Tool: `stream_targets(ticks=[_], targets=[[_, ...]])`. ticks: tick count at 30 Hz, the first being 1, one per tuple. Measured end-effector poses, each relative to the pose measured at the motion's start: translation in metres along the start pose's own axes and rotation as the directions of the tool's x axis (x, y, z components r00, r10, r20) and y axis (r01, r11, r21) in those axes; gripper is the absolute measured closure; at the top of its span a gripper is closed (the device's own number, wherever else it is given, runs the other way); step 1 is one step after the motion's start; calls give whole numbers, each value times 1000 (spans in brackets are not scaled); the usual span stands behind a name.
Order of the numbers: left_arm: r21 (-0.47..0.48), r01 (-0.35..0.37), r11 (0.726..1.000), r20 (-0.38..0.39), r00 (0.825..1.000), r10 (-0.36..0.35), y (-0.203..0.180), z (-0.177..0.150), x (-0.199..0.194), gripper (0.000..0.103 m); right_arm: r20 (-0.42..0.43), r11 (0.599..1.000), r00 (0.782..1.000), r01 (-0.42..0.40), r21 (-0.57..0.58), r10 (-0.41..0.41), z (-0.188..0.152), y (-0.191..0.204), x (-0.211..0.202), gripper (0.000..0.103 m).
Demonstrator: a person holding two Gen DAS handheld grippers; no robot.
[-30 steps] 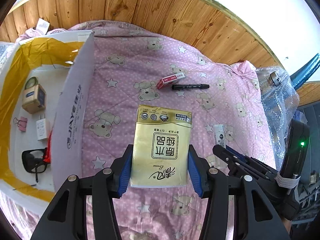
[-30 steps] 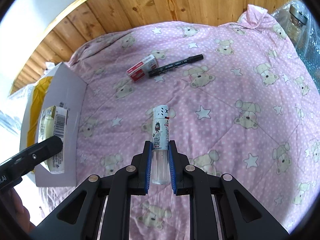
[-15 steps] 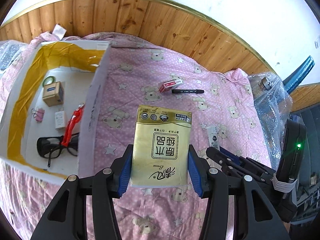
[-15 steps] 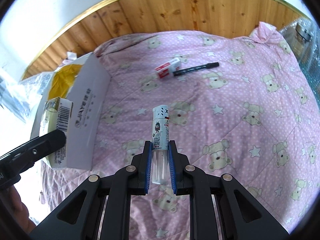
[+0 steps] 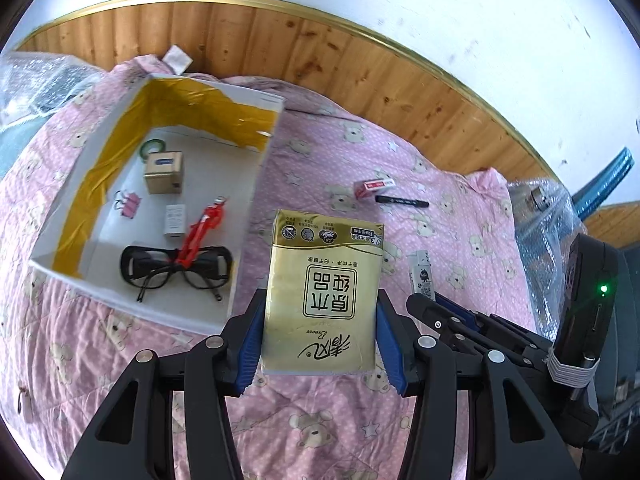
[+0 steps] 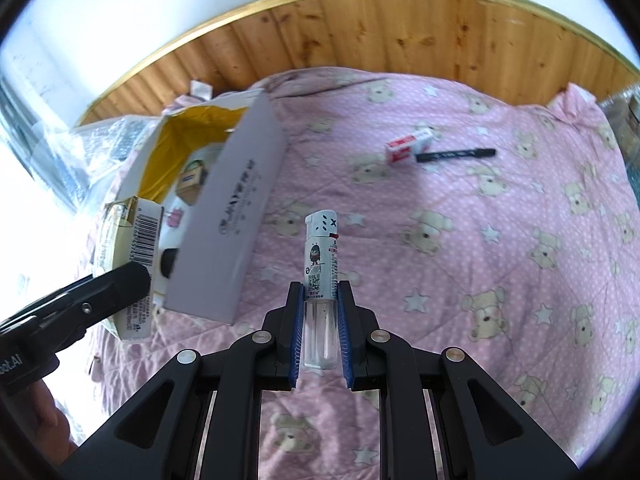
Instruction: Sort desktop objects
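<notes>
At the bottom centre of the frame, the right tongs (image 6: 319, 330) clamp a white lighter (image 6: 320, 276) with a clear base, upright over a pink bear-print bedspread (image 6: 500, 280). At left, the left tongs (image 6: 100, 296) grip a gold tissue pack (image 6: 134, 248) beside an open white box (image 6: 236, 216). In the upper right, a red-and-white packet (image 6: 409, 144) lies just beside a black marker (image 6: 455, 155).

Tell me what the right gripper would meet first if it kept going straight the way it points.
Probably only the pink quilt; the right gripper, shut on the lighter, has nothing else directly ahead, though depth is unclear.
</notes>
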State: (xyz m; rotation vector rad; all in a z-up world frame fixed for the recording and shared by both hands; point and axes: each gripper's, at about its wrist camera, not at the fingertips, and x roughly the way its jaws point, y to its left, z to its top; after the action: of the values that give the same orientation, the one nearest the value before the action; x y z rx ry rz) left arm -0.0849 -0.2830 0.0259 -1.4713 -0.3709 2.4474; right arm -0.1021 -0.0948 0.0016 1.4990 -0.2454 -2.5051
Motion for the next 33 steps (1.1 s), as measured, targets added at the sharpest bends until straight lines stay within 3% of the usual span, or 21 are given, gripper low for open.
stream_targets(ticks=[23,33], targets=[[-219,-29,975,89,995,49,92,-13,-43,51,-23,976,995,-95,-196,92,19,105,9,86],[-291,-40,956,110,991,75,127,3,-48,51,-25,961,993,-122,-248,119,42,137,17,86]])
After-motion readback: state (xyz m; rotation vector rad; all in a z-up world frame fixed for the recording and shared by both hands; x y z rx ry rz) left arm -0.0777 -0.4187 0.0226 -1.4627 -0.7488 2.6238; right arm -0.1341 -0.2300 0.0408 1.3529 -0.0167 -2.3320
